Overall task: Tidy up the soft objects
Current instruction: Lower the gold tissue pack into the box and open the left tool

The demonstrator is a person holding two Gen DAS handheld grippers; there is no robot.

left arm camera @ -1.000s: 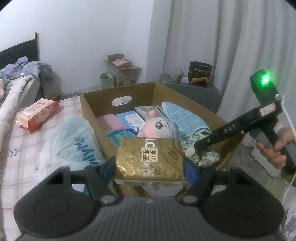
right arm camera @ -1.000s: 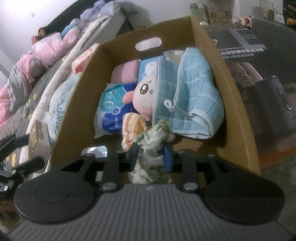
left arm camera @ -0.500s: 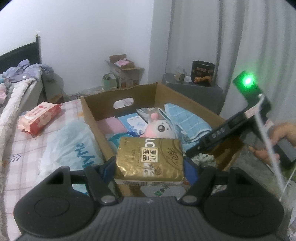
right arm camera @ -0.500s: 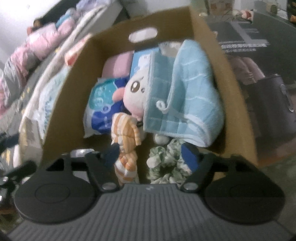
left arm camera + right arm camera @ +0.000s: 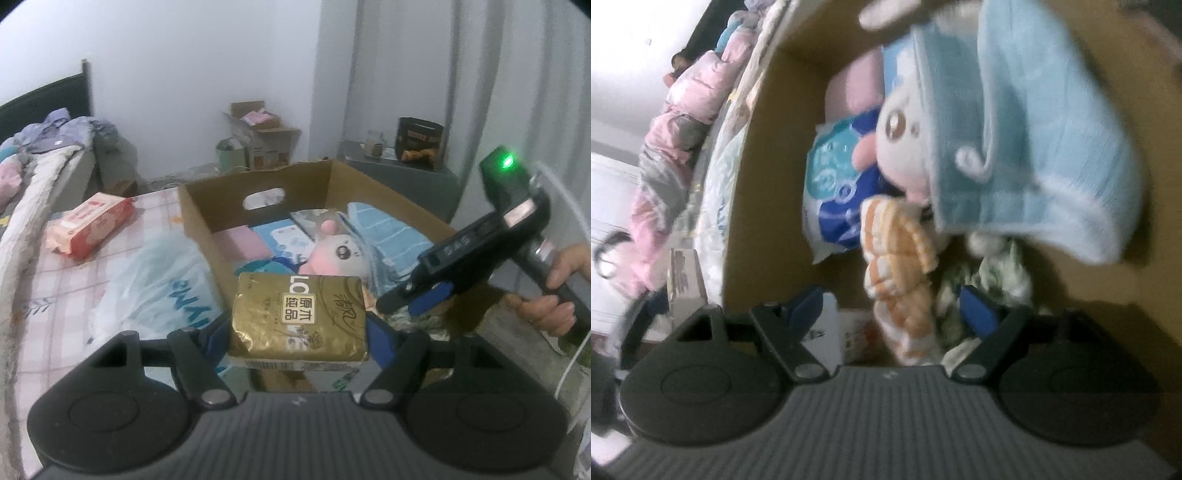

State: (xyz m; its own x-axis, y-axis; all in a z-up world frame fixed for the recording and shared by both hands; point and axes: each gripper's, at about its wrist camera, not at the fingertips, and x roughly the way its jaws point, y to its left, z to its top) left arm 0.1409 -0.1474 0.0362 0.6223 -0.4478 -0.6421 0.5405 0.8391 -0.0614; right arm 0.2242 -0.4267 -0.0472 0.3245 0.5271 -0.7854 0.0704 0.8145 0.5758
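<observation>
Holding a gold tissue pack (image 5: 299, 319) crosswise, long axis spanning its pads, the left claw (image 5: 298, 328) hovers at the near wall of the cardboard box (image 5: 255, 181); the pack's place lies straight ahead and below. The right claw (image 5: 892, 306), jaws just opened, stands apart in the box's near right corner, the green floral cloth (image 5: 988, 277) it gripped a second ago now lying loose beside the orange striped cloth (image 5: 897, 258)

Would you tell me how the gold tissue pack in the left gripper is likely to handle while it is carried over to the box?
The gold tissue pack probably gives under pressure: its glossy wrapper is creased where the left gripper clamps its sides. The shiny film may be slippery, so it could slide out. It looks light for its bulk, staying level though held only by its sides.
</observation>
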